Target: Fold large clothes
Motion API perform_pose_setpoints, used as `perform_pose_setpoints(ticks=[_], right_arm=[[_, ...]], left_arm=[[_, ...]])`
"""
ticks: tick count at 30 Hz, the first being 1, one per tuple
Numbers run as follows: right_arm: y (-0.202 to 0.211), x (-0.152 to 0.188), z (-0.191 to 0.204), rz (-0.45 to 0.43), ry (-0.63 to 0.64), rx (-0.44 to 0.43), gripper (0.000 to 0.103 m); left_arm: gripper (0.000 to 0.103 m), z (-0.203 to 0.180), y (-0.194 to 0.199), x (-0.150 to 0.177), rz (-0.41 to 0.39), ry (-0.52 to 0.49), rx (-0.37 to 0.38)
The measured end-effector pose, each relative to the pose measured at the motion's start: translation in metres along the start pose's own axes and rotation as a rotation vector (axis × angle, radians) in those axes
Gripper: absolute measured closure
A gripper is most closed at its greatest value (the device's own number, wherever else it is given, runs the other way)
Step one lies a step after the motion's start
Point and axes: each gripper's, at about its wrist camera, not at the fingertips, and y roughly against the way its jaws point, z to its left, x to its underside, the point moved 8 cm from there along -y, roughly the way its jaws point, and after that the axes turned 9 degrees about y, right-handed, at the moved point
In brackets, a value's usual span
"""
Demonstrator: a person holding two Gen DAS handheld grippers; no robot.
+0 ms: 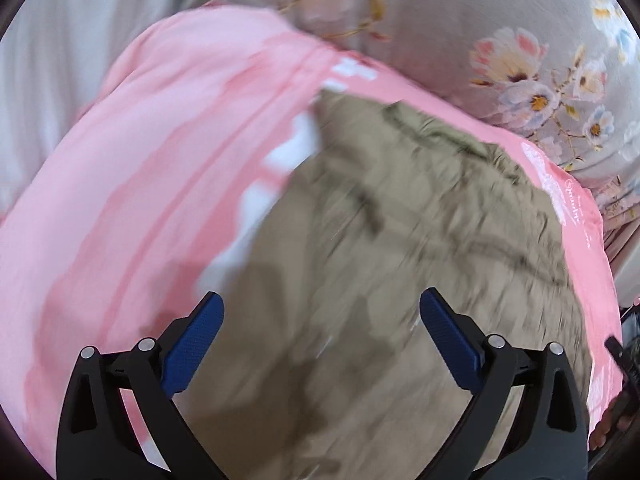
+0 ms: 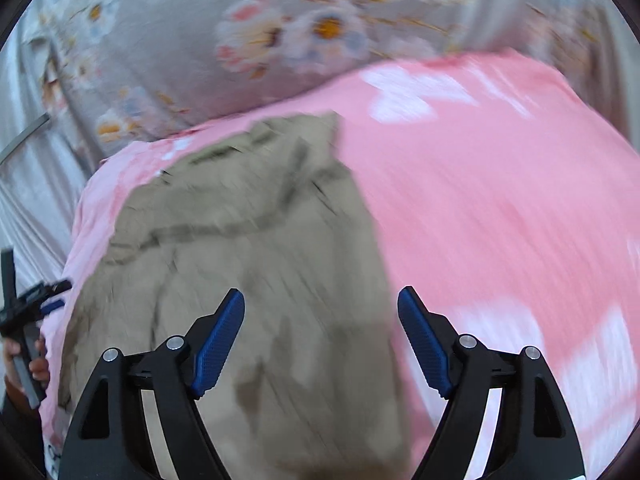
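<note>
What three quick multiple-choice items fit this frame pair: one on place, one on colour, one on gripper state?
1. What does the garment lie on?
A. pink sheet
B. bare floor
C. wooden chair

2. What colour is the garment?
A. navy
B. olive-tan
C. white

3. How are the left gripper and right gripper?
A. both clamped on cloth
B. one open, one shut
C. both open, empty

Key: 1 A, pink shows around the garment; 2 B, tan in both views; 3 C, nothing sits between the blue pads.

I'm working in a home bedroom: pink bedsheet (image 1: 152, 168), floral pillow (image 1: 500, 32) (curtains (image 2: 36, 184) alongside).
</note>
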Motion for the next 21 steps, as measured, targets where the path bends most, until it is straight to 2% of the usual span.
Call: perform_pose_setpoints(ticks=[2, 5, 8, 10, 13, 14, 15, 16, 17, 18, 19, 20, 21], right_arm=[[0.012, 0.035, -0.012, 0.033, -0.052, -0.010, 0.026], [0.020, 0.070, -0.019, 0.054, -0.105, -0.028, 0.026], [0.018, 0.089, -0.014, 0.068, -0.145, -0.081, 0.026], [0.015, 0.098, -0.007, 0.070, -0.181, -0.118, 0.026], [0.015, 0.104, 0.003, 0.048, -0.191, -0.130, 0.024], [0.015, 0.104, 0.008, 0.044, -0.185, -0.139, 0.029], [0.015, 0.105, 0.012, 0.042, -0.184, -0.152, 0.033], [0.015, 0.107, 0.016, 0.046, -0.182, -0.161, 0.046], [0.013, 0.109, 0.020, 0.059, -0.173, -0.153, 0.062], [0.014, 0.111, 0.021, 0.061, -0.161, -0.144, 0.067], [0.018, 0.109, 0.023, 0.049, -0.151, -0.143, 0.081], [0.023, 0.108, 0.025, 0.033, -0.147, -0.155, 0.088], [0.030, 0.105, 0.026, 0.011, -0.146, -0.163, 0.091]], left_arm=[[0.007, 0.022, 0.008, 0.022, 0.020, 0.033, -0.008], [0.007, 0.047, 0.017, 0.059, 0.053, 0.084, -0.005], [0.007, 0.056, 0.020, 0.092, 0.104, 0.144, 0.048], [0.007, 0.056, 0.022, 0.099, 0.086, 0.143, 0.042], [0.008, 0.047, 0.026, 0.107, 0.080, 0.159, 0.057], [0.012, 0.046, 0.028, 0.109, 0.075, 0.167, 0.062], [0.021, 0.041, 0.029, 0.111, 0.072, 0.162, 0.062], [0.027, 0.039, 0.029, 0.113, 0.073, 0.150, 0.053], [0.041, 0.038, 0.030, 0.114, 0.071, 0.139, 0.035], [0.052, 0.037, 0.031, 0.115, 0.071, 0.125, 0.012], [0.058, 0.037, 0.033, 0.116, 0.069, 0.121, 0.007], [0.071, 0.038, 0.038, 0.117, 0.067, 0.121, 0.010], [0.083, 0.038, 0.043, 0.117, 0.062, 0.123, 0.021]])
